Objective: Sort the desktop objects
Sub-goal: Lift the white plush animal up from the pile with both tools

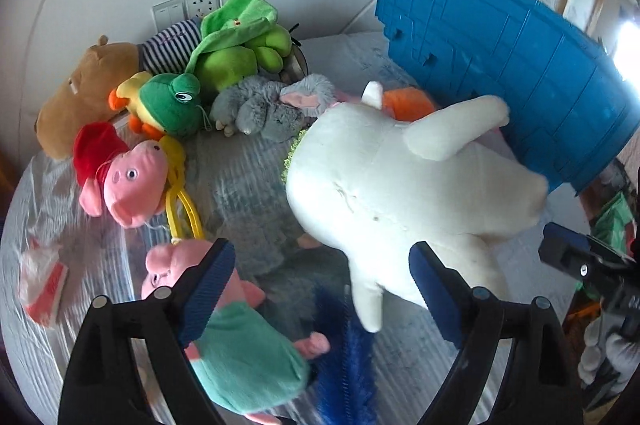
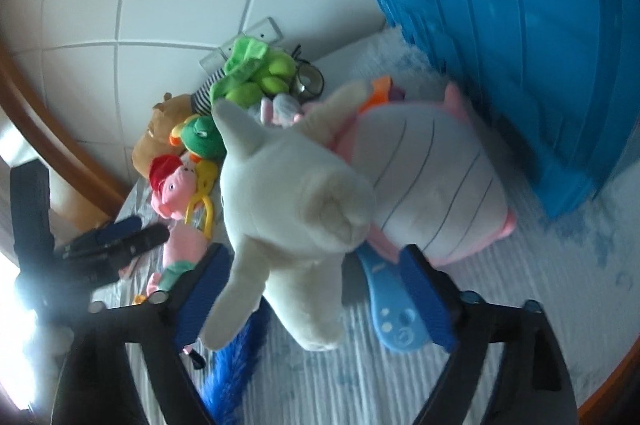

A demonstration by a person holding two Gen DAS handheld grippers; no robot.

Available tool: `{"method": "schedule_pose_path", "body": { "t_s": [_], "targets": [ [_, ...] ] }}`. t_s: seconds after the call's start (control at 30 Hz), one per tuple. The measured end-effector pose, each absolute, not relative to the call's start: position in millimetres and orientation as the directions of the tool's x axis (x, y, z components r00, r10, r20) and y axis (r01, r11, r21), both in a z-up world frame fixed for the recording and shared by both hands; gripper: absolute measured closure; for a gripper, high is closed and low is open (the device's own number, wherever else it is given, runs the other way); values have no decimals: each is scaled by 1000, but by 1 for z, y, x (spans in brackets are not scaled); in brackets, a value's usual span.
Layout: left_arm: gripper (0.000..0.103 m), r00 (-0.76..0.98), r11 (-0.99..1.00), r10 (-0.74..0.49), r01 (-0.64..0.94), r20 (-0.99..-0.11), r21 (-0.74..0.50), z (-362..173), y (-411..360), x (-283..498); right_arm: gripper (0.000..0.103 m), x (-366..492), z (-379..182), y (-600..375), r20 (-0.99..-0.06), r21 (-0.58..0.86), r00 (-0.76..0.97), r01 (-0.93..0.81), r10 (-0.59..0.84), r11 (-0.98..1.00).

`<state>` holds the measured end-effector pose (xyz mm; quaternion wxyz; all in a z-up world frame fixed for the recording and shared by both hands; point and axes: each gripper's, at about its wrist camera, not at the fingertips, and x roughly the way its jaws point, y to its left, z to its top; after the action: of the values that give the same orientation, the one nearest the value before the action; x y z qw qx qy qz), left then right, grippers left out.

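A large white plush (image 1: pixel 400 181) lies on the grey cloth in front of the blue bin (image 1: pixel 500 73). My left gripper (image 1: pixel 324 289) is open; the plush's lower limb hangs between its fingers, untouched. A pig in a green shirt (image 1: pixel 240 357) lies under its left finger. In the right wrist view the white plush (image 2: pixel 292 193) fills the space between the fingers of my right gripper (image 2: pixel 312 297), which is open around it. A striped grey-and-pink plush (image 2: pixel 432 181) lies behind it, beside the blue bin (image 2: pixel 500 37).
Toys are piled at the back left by the tiled wall: brown bear (image 1: pixel 84 93), green frog (image 1: pixel 240 41), duck with a frog hat (image 1: pixel 168 105), grey mouse (image 1: pixel 264 105), pig with a red hat (image 1: pixel 124 173). A blue brush (image 2: pixel 392 309) and blue fur (image 1: pixel 348 365) lie on the cloth.
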<state>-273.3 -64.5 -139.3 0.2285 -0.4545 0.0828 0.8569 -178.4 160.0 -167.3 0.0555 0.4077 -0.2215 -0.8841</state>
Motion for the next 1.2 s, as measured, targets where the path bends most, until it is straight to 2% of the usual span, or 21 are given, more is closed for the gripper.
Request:
{"method": "schedule_pose_path", "body": {
  "t_s": [0.03, 0.17, 0.37, 0.67, 0.83, 1.0, 1.13, 1.2],
  "targets": [
    [0, -477, -874, 315, -484, -820, -55, -140, -64, -277, 14, -179, -171, 158, -697, 443, -659, -86, -282, -893],
    [0, -464, -827, 316, -563, -827, 0, -141, -64, -302, 3, -180, -178, 151, -700, 450, -667, -134, -255, -883],
    [0, -379, -698, 410, -716, -830, -18, -147, -58, -357, 1, -179, -180, 140, -697, 452, -707, -305, -118, -838],
    [0, -132, -474, 567, -860, -813, -191, -183, -23, -429, 1, -220, -183, 125, -736, 407, -677, -477, 30, -779],
    [0, -11, -390, 649, -863, -760, -321, -201, -35, -454, 0, -235, -200, 133, -720, 460, -694, -475, -3, -750],
    [0, -124, -438, 598, -878, -792, -193, -216, -55, -468, 0, -235, -193, 129, -723, 414, -691, -463, 26, -783],
    [0, 38, -305, 718, -881, -695, -363, -214, -57, -457, 0, -233, -199, 128, -731, 400, -681, -465, 31, -790],
    [0, 90, -251, 743, -881, -663, -402, -212, -48, -452, 0, -232, -202, 128, -736, 393, -676, -466, 33, -793]
  ]
}}
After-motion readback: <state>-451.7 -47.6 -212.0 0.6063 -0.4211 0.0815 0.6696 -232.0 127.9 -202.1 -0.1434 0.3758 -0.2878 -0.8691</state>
